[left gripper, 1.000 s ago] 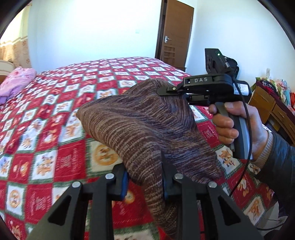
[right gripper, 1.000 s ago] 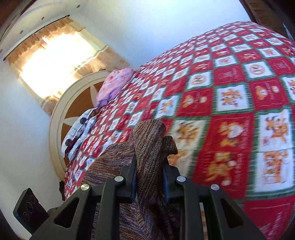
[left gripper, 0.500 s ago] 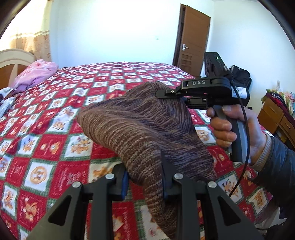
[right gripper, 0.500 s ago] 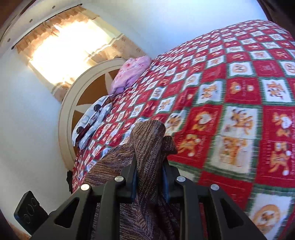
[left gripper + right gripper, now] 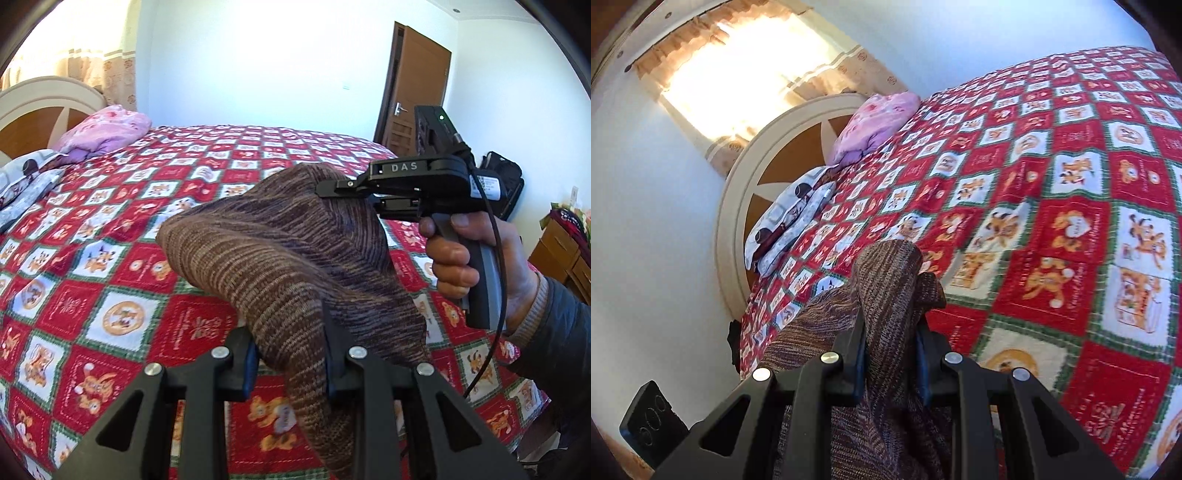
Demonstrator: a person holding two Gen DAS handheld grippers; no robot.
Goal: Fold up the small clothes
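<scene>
A brown striped knit garment (image 5: 280, 254) hangs in the air above the bed, stretched between both grippers. My left gripper (image 5: 288, 354) is shut on one bunched edge of it at the bottom of the left wrist view. The right gripper (image 5: 332, 190), held by a person's hand (image 5: 454, 262), clamps the garment's far top corner in that same view. Seen from the right wrist, the right gripper (image 5: 890, 350) is shut on a thick fold of the knit garment (image 5: 890, 280), which trails down and left below it.
The bed wears a red, white and green checked quilt (image 5: 110, 236) (image 5: 1071, 206). A pink pillow (image 5: 107, 129) and a white patterned pillow (image 5: 790, 218) lie by the round headboard (image 5: 738, 192). A brown door (image 5: 413, 88) and a wooden dresser (image 5: 561, 251) stand to the right.
Both grippers have carried the garment sideways over the bed, still gripping it; the headboard and pillows have come further into view and the door has slid right.
</scene>
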